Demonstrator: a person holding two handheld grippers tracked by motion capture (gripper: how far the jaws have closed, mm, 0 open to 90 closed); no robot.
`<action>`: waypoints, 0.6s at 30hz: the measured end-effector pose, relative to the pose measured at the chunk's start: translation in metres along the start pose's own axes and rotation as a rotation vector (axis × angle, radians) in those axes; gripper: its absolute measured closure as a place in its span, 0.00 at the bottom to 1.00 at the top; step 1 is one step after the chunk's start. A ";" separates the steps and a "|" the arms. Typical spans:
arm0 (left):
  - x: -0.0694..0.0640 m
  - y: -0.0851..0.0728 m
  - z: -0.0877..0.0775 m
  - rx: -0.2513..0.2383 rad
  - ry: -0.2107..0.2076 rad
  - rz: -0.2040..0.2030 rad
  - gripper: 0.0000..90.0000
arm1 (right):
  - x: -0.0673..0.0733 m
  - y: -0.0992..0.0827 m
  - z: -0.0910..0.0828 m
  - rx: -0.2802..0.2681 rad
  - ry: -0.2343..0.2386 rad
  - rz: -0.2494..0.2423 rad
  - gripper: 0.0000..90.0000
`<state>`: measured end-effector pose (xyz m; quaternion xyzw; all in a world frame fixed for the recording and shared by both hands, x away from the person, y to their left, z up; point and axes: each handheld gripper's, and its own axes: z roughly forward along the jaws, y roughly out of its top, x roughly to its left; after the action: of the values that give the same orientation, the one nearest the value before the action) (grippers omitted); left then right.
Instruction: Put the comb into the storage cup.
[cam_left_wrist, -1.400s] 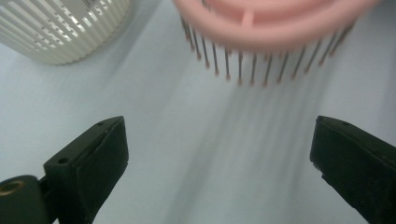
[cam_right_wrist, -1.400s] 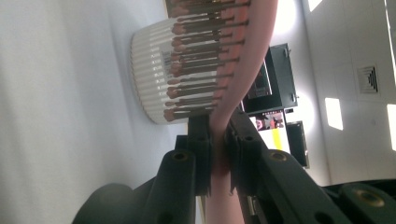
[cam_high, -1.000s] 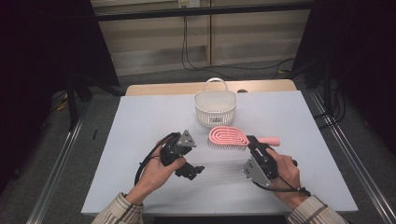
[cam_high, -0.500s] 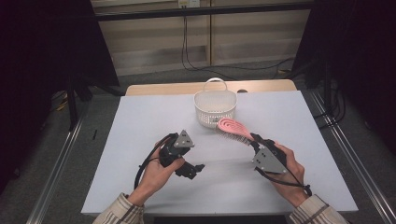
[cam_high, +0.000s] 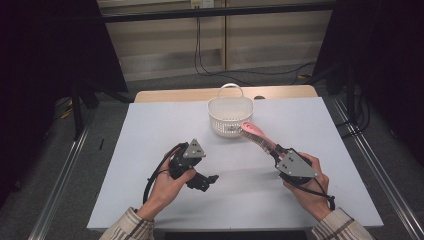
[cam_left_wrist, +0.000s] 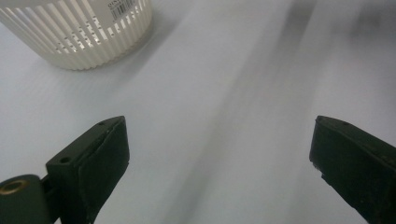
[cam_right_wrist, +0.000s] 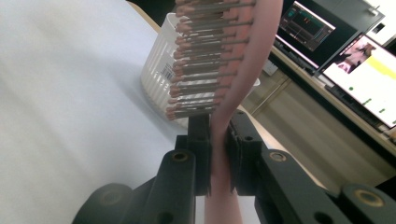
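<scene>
A pink hairbrush (cam_high: 256, 133) is lifted off the table, its handle clamped in my right gripper (cam_high: 276, 151), which is shut on it. Its bristled head (cam_right_wrist: 210, 60) points toward the white slatted basket (cam_high: 229, 117) and hangs by the basket's near right rim. In the right gripper view the two black jaws squeeze the pink handle (cam_right_wrist: 219, 154) from both sides. My left gripper (cam_high: 210, 180) rests low over the table at centre left, jaws wide open with bare table between the pads (cam_left_wrist: 100, 154).
The white table (cam_high: 150, 130) ends at a wooden strip (cam_high: 170, 95) behind the basket. Metal rails (cam_high: 60, 190) run along both sides on the floor. Monitors (cam_right_wrist: 355, 60) stand beyond the table in the right gripper view. The basket's wall (cam_left_wrist: 79, 32) stands ahead of the left gripper.
The right gripper picked the hairbrush up from the table and carried it up and back toward the basket, swinging its head from lying flat to pointing at the rim. The left gripper stayed put.
</scene>
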<state>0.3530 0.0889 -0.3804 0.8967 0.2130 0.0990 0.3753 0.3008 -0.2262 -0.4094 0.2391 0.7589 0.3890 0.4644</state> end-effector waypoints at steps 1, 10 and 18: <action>0.001 0.000 -0.001 -0.002 0.004 -0.003 0.05 | -0.001 -0.001 0.000 -0.002 0.008 0.019 0.91; 0.004 -0.003 -0.004 -0.051 0.021 -0.034 0.05 | -0.008 -0.006 0.001 -0.024 0.087 0.206 0.91; 0.004 -0.004 -0.005 -0.081 0.032 -0.055 0.05 | -0.014 -0.008 0.000 -0.054 0.129 0.323 0.91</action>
<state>0.3533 0.0965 -0.3794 0.8727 0.2394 0.1114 0.4106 0.3074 -0.2410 -0.4090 0.3199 0.7279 0.4936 0.3523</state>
